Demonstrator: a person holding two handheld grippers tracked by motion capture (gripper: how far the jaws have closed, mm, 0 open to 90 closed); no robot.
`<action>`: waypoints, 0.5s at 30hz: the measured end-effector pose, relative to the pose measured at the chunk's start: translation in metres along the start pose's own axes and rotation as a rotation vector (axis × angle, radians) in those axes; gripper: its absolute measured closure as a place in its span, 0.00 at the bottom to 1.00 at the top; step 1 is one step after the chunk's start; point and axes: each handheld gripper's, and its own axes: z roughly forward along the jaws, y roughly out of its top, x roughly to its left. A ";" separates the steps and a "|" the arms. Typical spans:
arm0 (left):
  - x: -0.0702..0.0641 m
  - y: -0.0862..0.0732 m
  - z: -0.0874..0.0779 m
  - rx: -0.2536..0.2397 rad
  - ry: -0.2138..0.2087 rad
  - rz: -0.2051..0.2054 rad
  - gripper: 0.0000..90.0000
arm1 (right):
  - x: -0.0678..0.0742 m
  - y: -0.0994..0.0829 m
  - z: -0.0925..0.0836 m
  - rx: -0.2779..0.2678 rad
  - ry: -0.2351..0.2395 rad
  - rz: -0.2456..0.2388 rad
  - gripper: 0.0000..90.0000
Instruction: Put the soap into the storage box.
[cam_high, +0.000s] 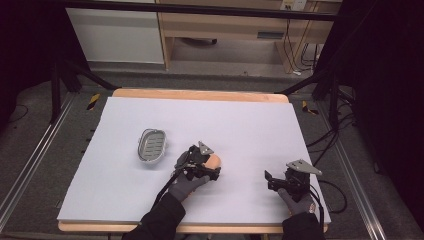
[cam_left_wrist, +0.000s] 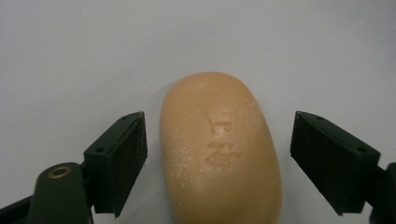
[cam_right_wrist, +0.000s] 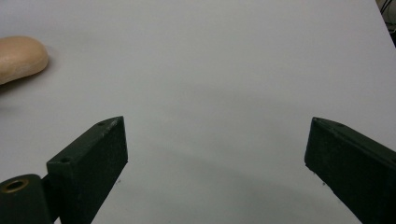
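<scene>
A tan oval bar of soap (cam_left_wrist: 219, 149) lies flat on the white table. My left gripper (cam_left_wrist: 219, 163) is open, with one jaw on each side of the bar and a gap to it on both sides. From above, the soap (cam_high: 214, 161) pokes out just beyond my left gripper (cam_high: 207, 170) near the table's middle. A metal soap dish (cam_high: 151, 146) with a slatted bottom sits to the left of it, nothing in it. My right gripper (cam_high: 272, 181) rests open at the front right, and its own view (cam_right_wrist: 215, 163) has bare table between the jaws and the soap (cam_right_wrist: 18, 58) far left.
The white sheet (cam_high: 235, 120) covers a wooden table whose edge (cam_high: 200, 94) shows at the back. Cables trail off the right side (cam_high: 330, 187). Black frame legs and a wooden cabinet stand beyond the table.
</scene>
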 end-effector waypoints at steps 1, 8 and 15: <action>0.000 0.000 0.001 0.000 -0.001 -0.005 0.20 | 0.000 0.000 0.000 -0.001 -0.001 -0.001 0.07; -0.001 -0.002 0.005 0.016 0.001 -0.009 0.22 | 0.000 0.000 0.001 0.001 -0.003 -0.007 0.07; -0.002 -0.004 0.010 0.036 0.008 -0.005 0.24 | 0.000 0.000 0.000 0.003 -0.004 -0.005 0.07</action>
